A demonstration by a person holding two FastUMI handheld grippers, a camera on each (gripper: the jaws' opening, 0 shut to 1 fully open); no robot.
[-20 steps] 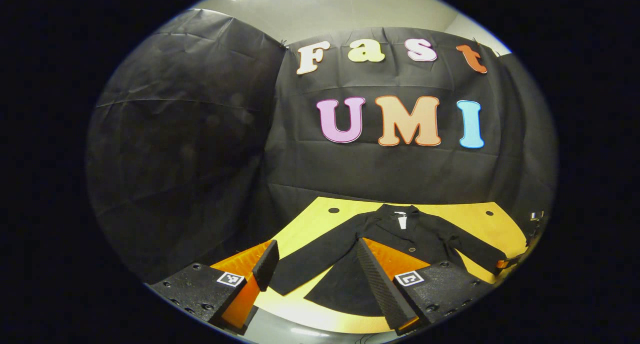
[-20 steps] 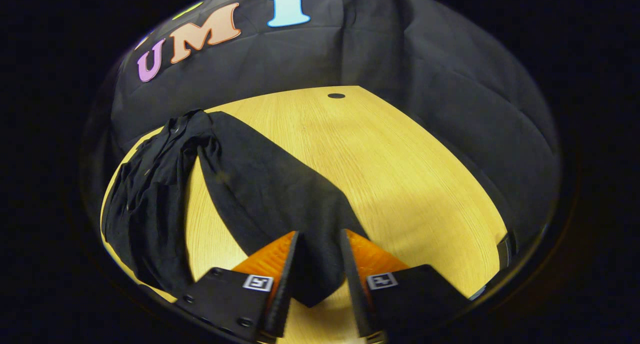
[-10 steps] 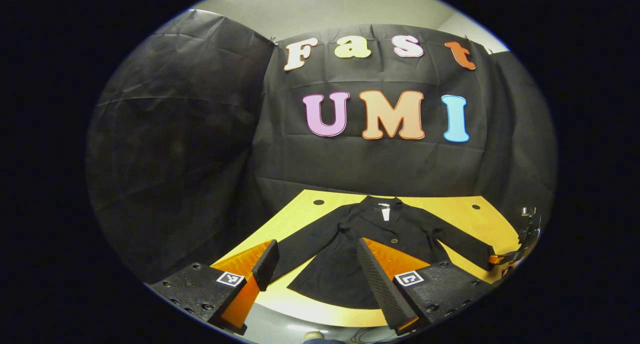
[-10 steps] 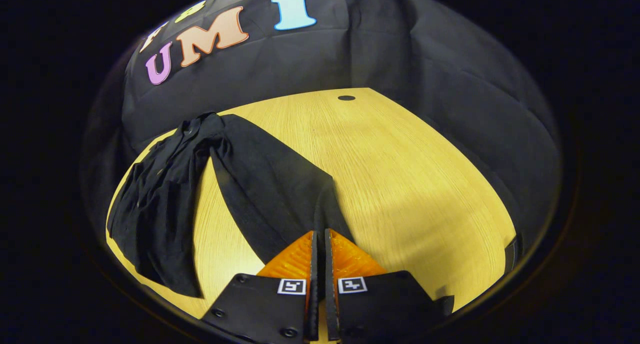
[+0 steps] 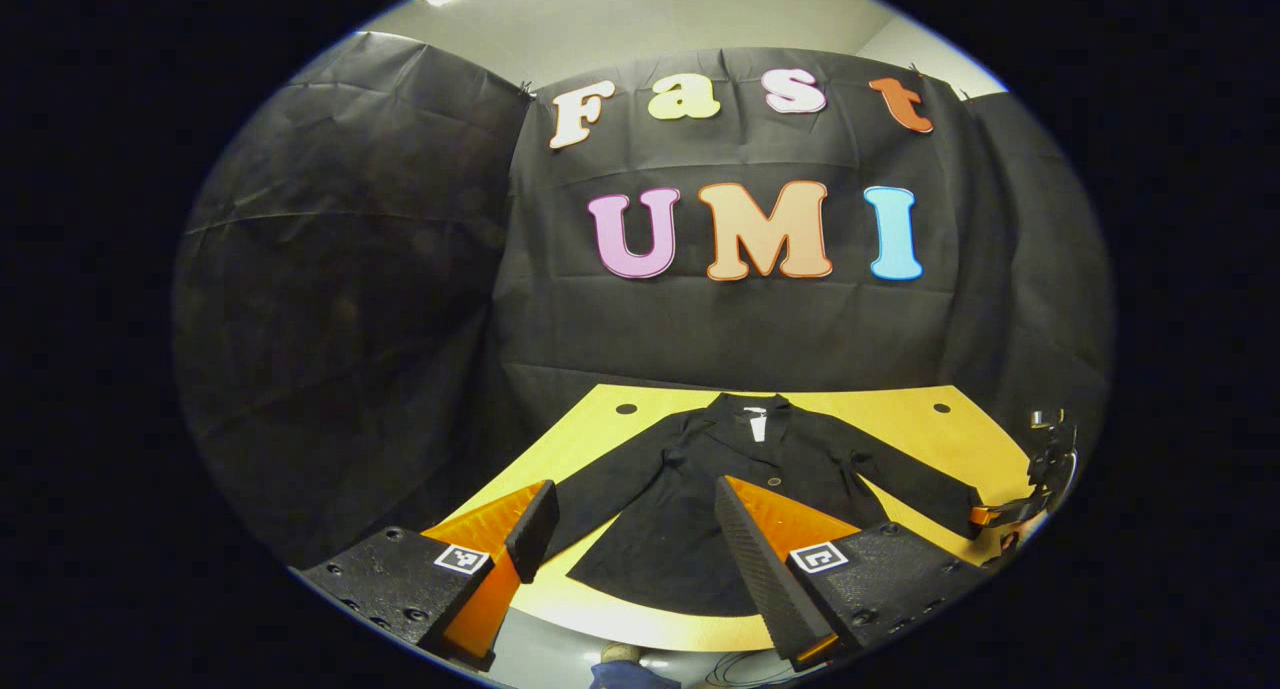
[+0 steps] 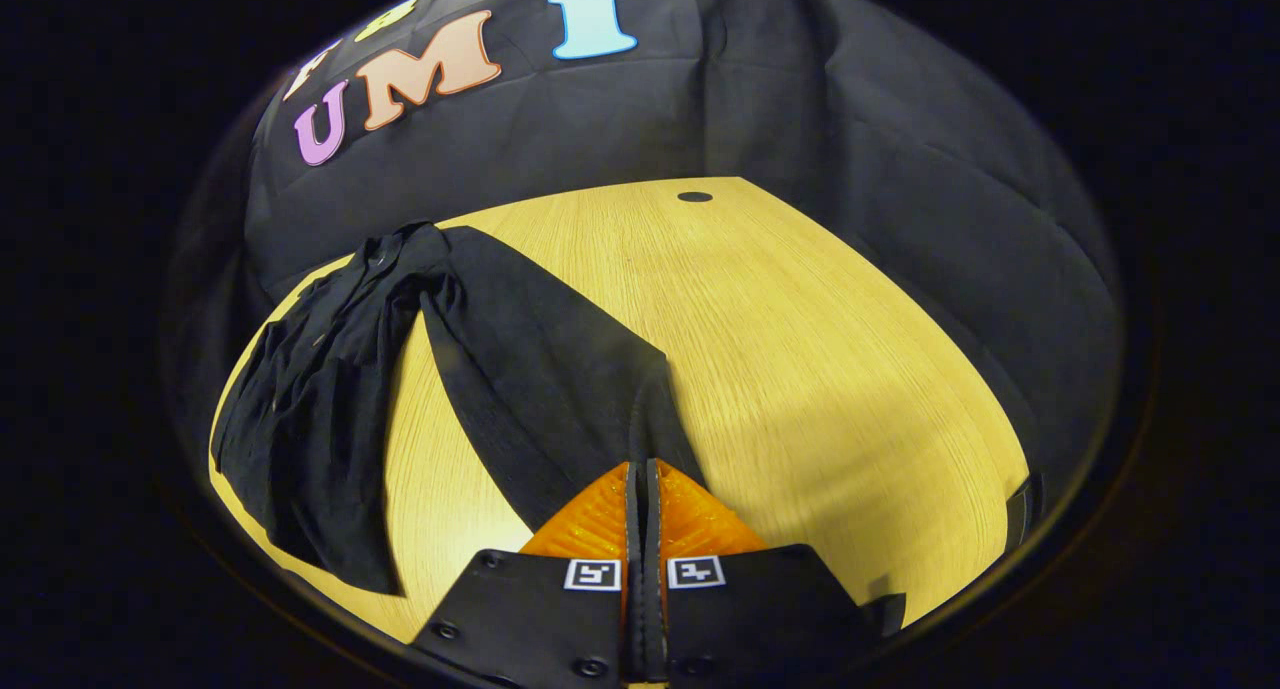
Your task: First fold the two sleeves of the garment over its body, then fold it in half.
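Black coat [image 5: 740, 489] lies flat on yellow wood surface [image 5: 900, 419], collar toward far edge by black wall, hem toward near edge. Both sleeves spread out to sides, none folded over body.

Right tongs [image 6: 641, 489] pressed together on end of right sleeve [image 6: 560, 379], near right edge of surface. Sleeve runs from tongs back to bunched coat body.

Left tongs [image 5: 630, 529] wide apart, holding nothing, up in air over near edge. Coat hem seen between fingers.
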